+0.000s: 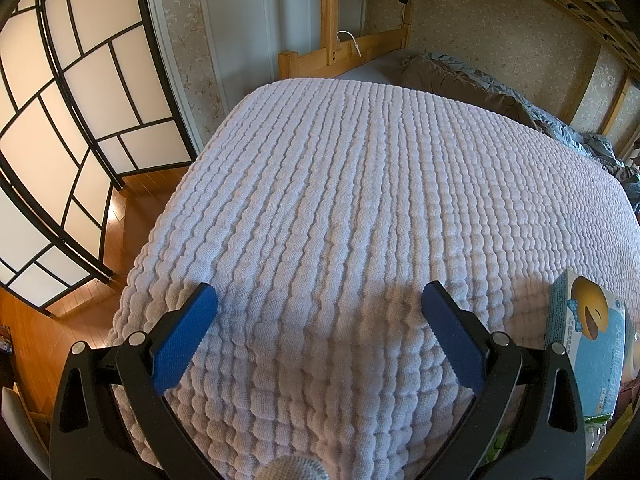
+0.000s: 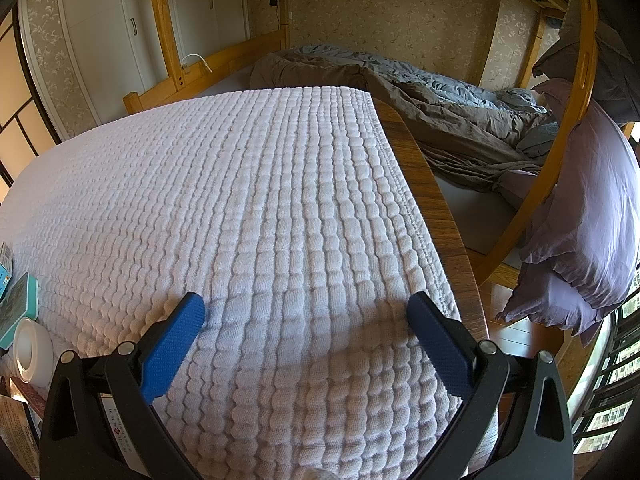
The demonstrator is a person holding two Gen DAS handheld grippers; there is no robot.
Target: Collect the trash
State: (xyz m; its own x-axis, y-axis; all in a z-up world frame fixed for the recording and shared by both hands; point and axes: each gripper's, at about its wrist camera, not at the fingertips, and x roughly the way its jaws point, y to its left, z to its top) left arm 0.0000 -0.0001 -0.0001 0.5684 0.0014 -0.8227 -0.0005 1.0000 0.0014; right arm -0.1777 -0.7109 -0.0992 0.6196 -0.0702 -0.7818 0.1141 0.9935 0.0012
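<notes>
My left gripper is open and empty, held above a white textured cloth that covers a table. My right gripper is open and empty above the same cloth, near its right edge. A light blue box with a yellow smiling face stands at the right edge of the left wrist view, just right of the left gripper's right finger. A white tape roll and a teal box lie at the left edge of the right wrist view.
The wooden table edge shows along the cloth's right side. A wooden bunk bed with rumpled grey-brown bedding stands behind. Purple pillows hang at the right. A black-framed paper screen and wooden floor lie to the left.
</notes>
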